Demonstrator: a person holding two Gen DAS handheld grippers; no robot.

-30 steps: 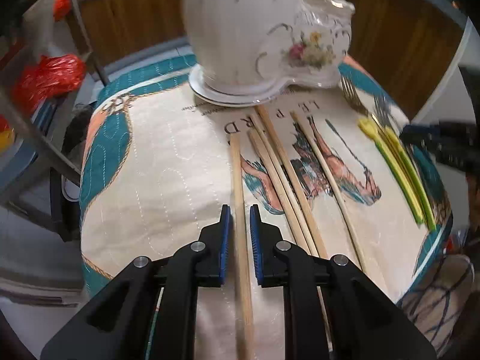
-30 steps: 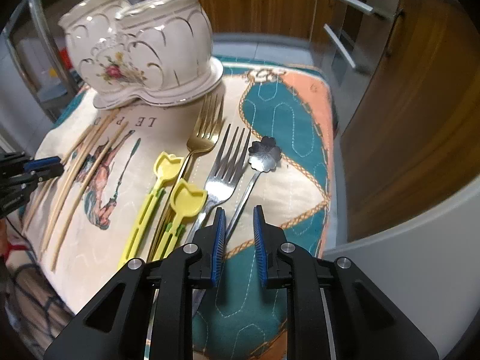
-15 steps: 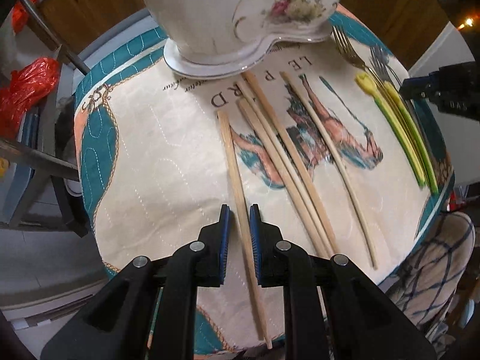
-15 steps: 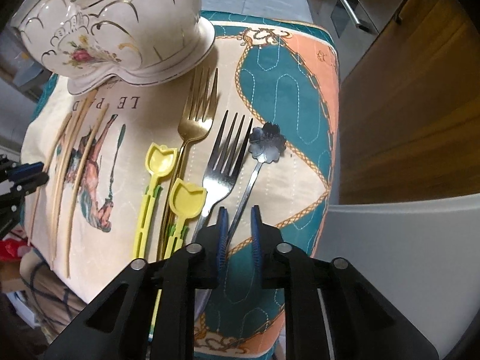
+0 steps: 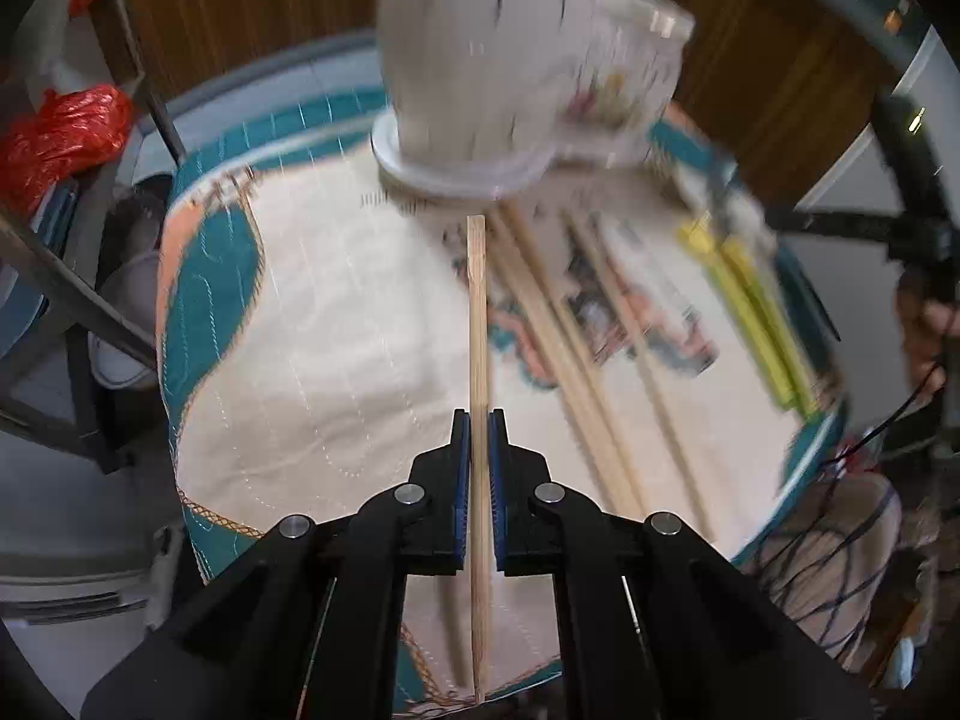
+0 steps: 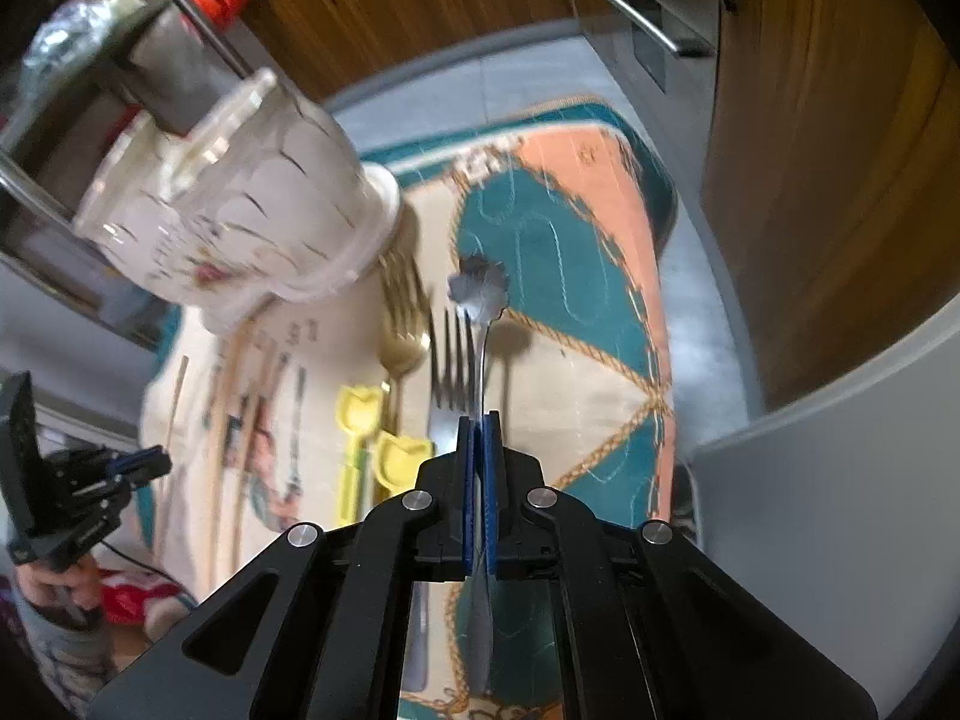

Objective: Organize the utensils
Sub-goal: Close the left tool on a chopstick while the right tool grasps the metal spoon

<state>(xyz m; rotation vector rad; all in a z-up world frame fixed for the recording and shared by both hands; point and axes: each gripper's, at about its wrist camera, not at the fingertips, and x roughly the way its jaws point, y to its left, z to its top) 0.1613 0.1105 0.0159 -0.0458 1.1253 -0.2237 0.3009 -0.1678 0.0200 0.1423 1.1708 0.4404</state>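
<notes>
My left gripper (image 5: 478,420) is shut on a wooden chopstick (image 5: 477,312) and holds it lifted above the cloth, tip pointing toward the white ceramic utensil holder (image 5: 504,72). Several more chopsticks (image 5: 564,348) lie on the cloth to its right. My right gripper (image 6: 479,423) is shut on the handle of a flower-headed spoon (image 6: 480,288), raised off the cloth. A silver fork (image 6: 449,372), a gold fork (image 6: 403,324) and two yellow picks (image 6: 360,420) lie left of it. The holder (image 6: 240,198) stands at the back left in the right wrist view.
A quilted teal, peach and cream cloth (image 5: 270,330) covers a small table. A metal rack with a red bag (image 5: 54,132) stands at the left. Wooden cabinets (image 6: 810,150) and a grey curved edge (image 6: 840,480) are at the right. The yellow picks (image 5: 750,312) lie near the cloth's right edge.
Both grippers have closed: the left on a chopstick, the right on the flower spoon. Both have lifted their utensils off the cloth; the views are blurred with motion.
</notes>
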